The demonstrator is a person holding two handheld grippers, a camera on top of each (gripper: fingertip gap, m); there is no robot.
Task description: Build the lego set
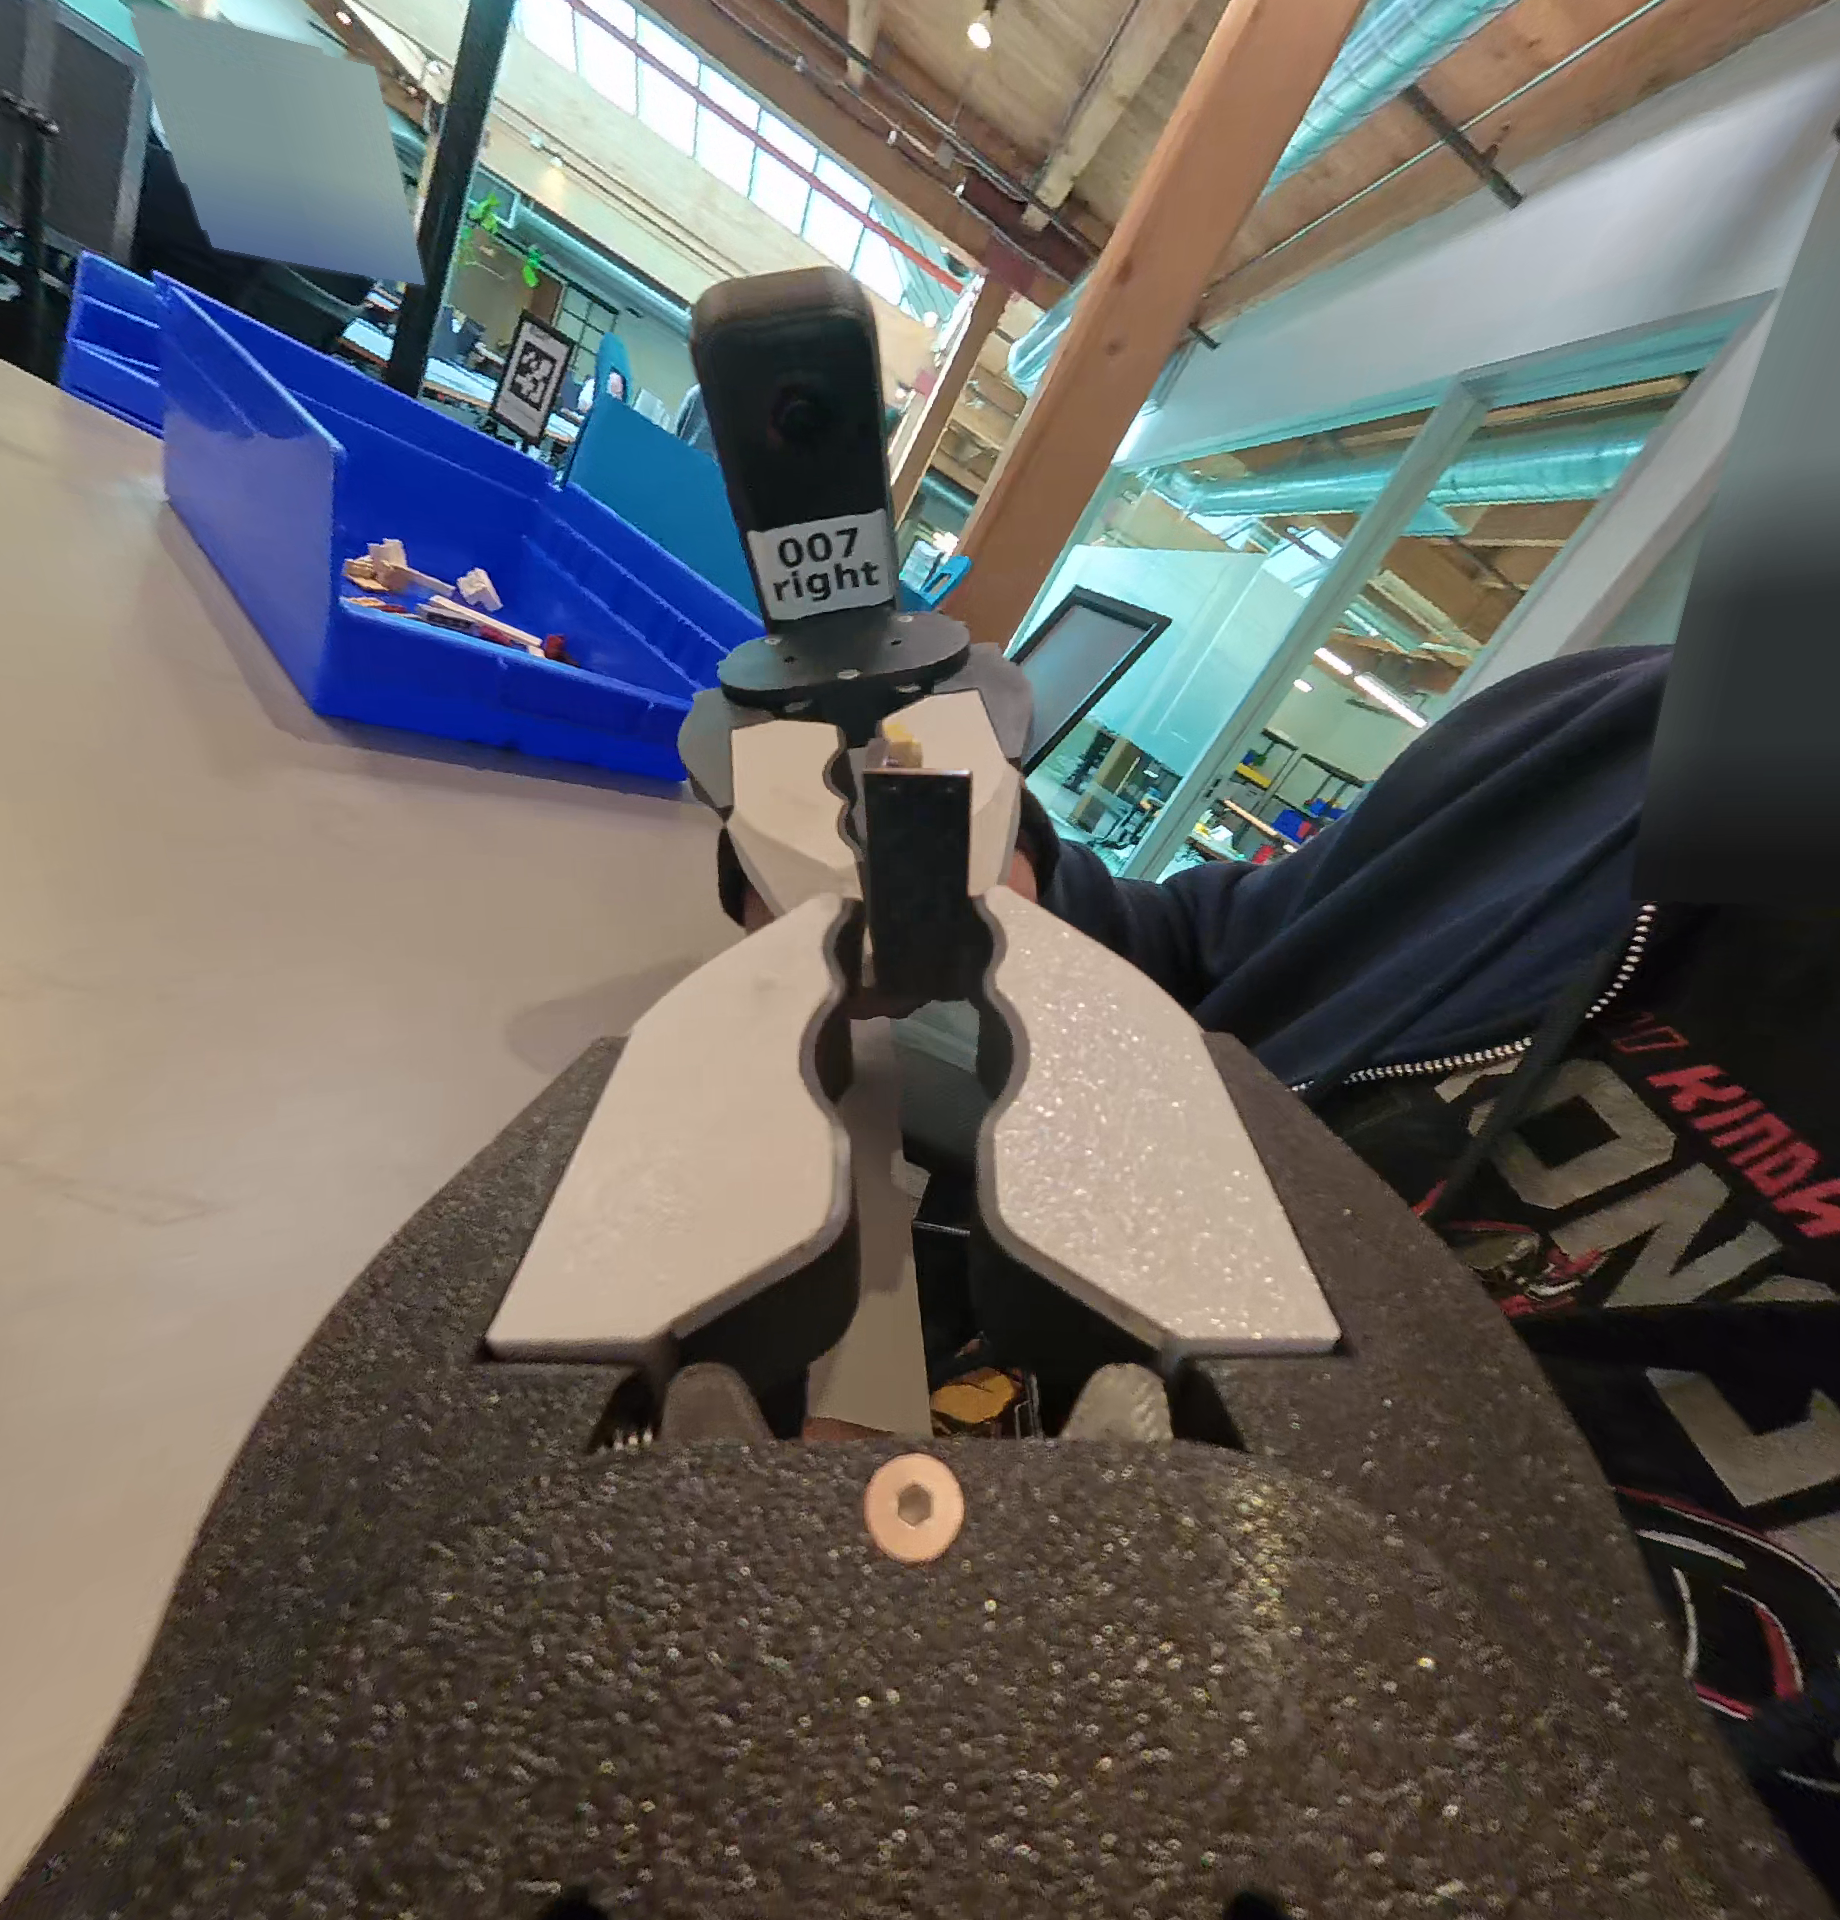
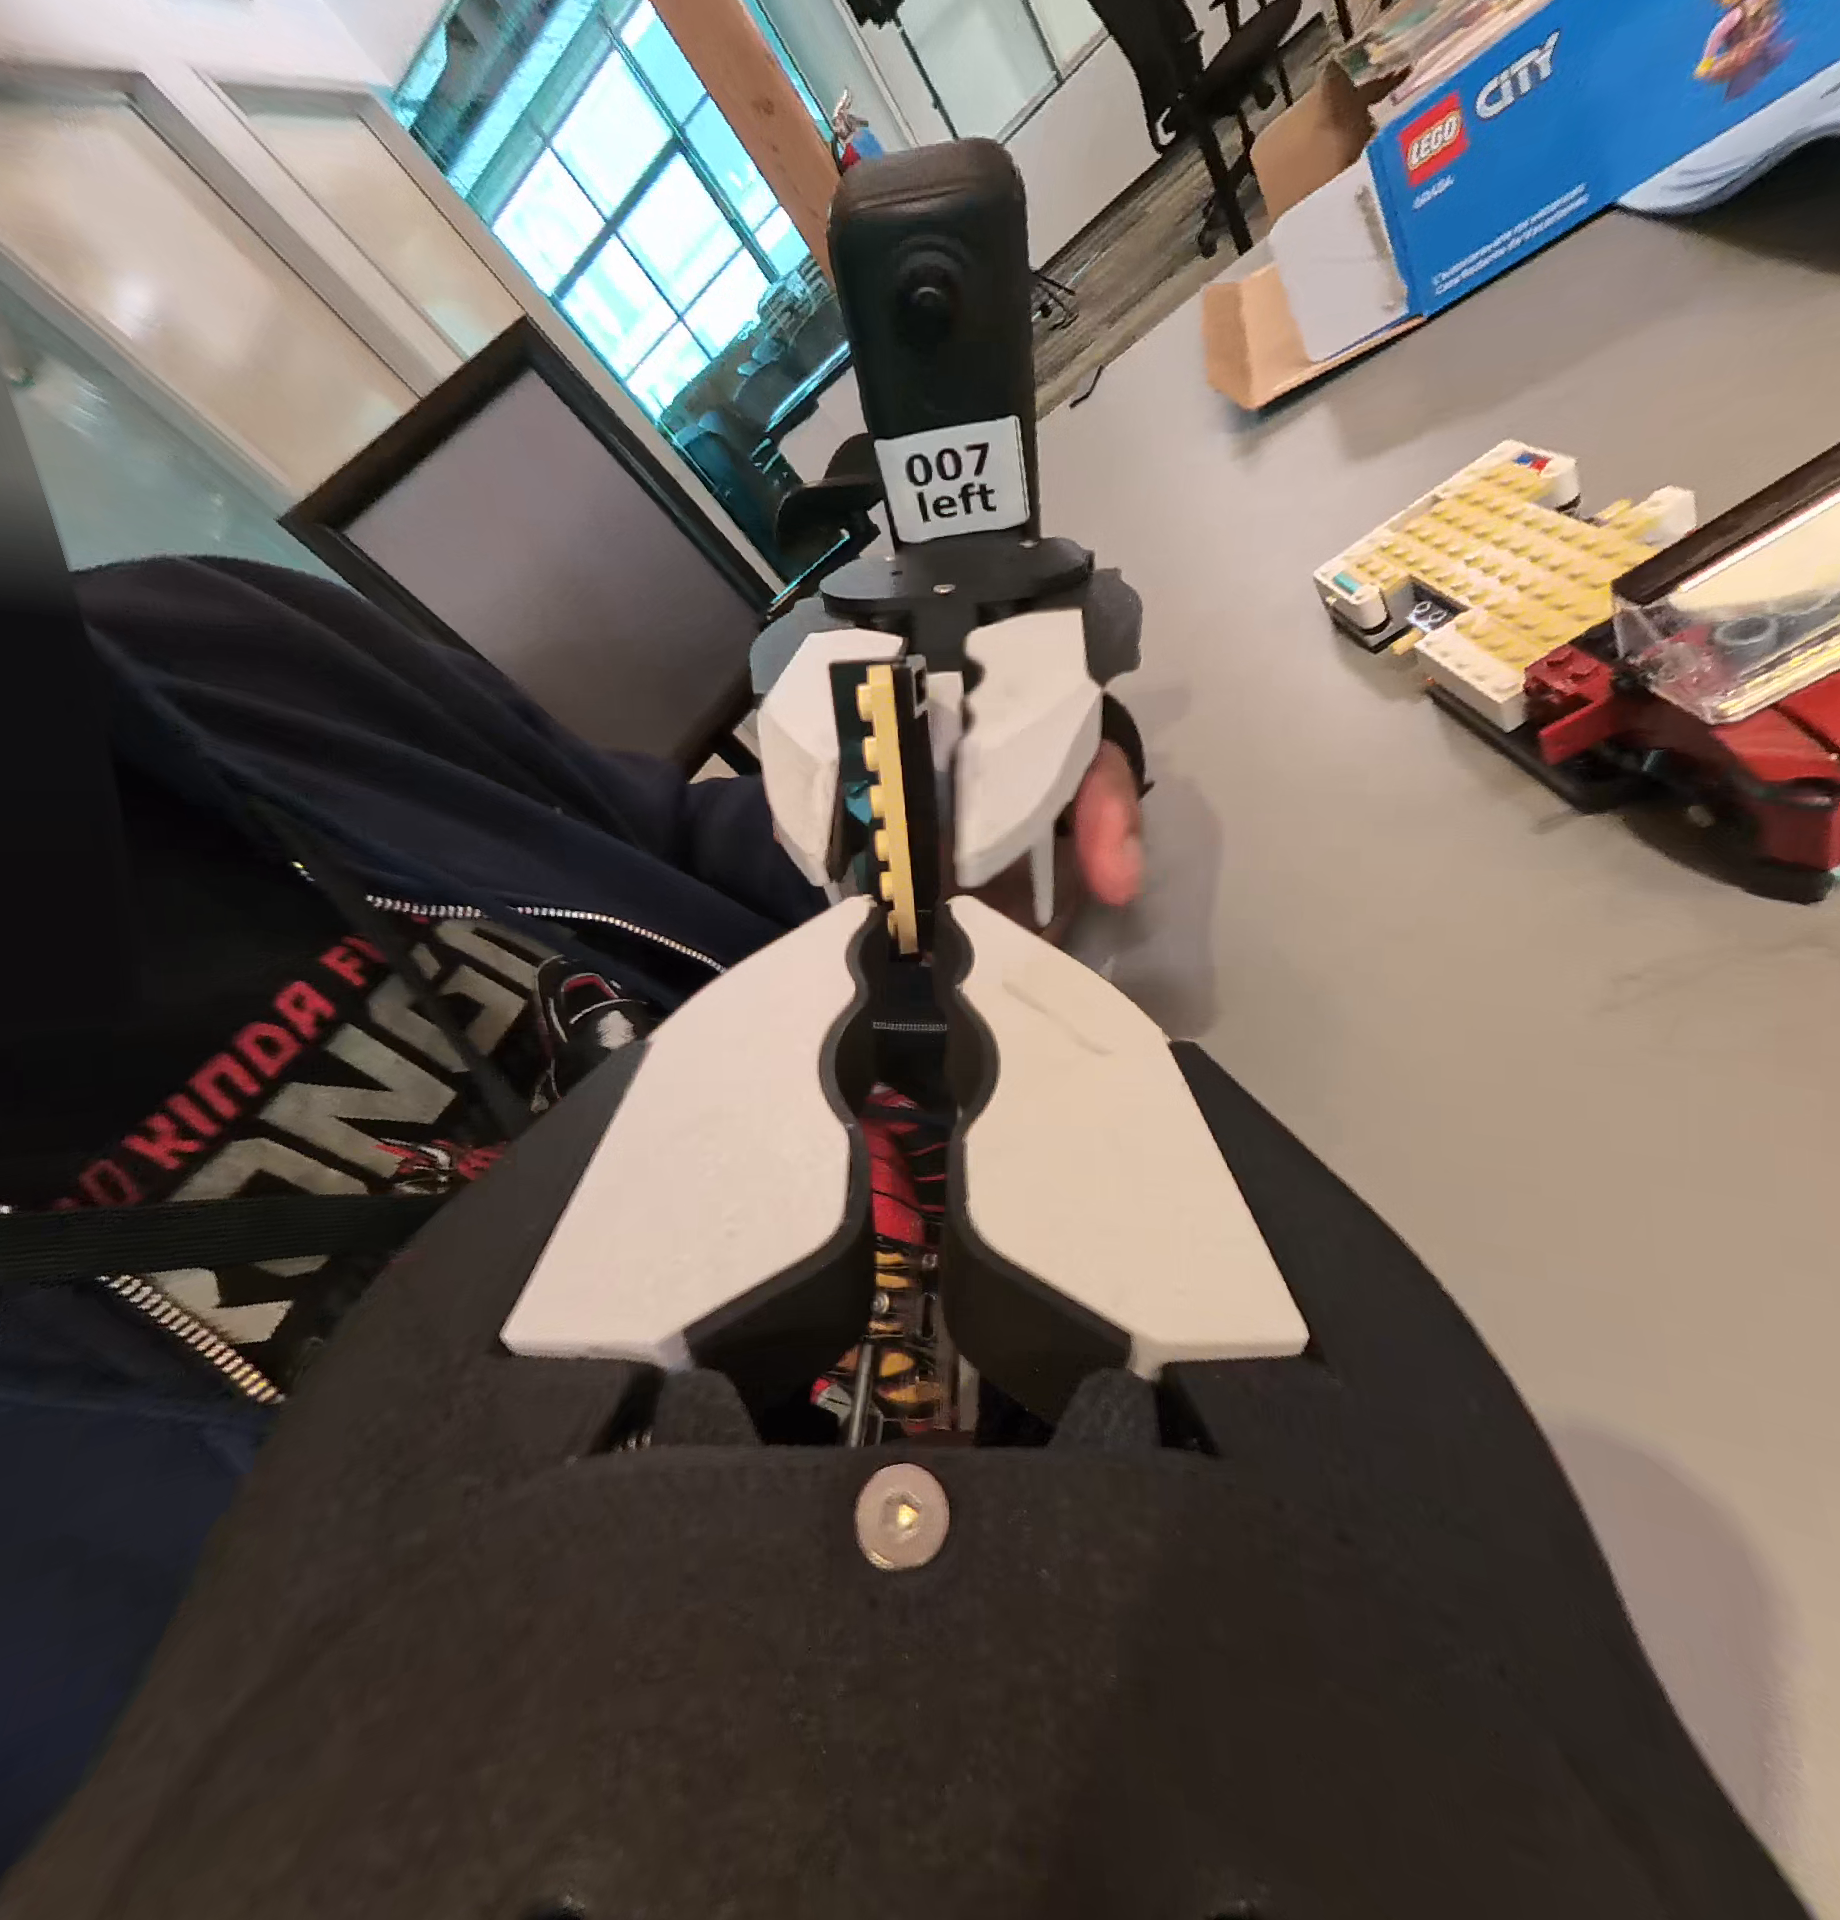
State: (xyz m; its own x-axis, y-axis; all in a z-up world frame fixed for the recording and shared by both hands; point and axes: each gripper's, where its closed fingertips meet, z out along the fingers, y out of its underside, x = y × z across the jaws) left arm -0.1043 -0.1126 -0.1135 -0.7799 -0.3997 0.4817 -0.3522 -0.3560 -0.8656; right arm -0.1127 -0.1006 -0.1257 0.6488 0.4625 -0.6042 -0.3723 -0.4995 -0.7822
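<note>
My two grippers face each other above the grey table (image 1: 220,935), with one long brick piece between them. In the right wrist view my right gripper (image 2: 900,925) is shut on the near end of this piece (image 2: 895,790), a yellow studded plate on a black plate seen edge-on. Its far end lies between the white fingers (image 2: 1020,769) of my left gripper. In the left wrist view my left gripper (image 1: 916,925) is shut on the piece's black end (image 1: 916,862), with both pads against its sides. The right gripper's fingers (image 1: 781,810) show just behind it.
A blue bin (image 1: 272,488) with several small loose pieces (image 1: 448,608) stands on the table at the left. A part-built white, yellow and red brick model (image 2: 1498,592) and a blue toy box (image 2: 1518,156) lie to the right. A person in a dark jacket (image 1: 1415,914) sits close by. Both grippers' tips are close together, under 4 cm apart.
</note>
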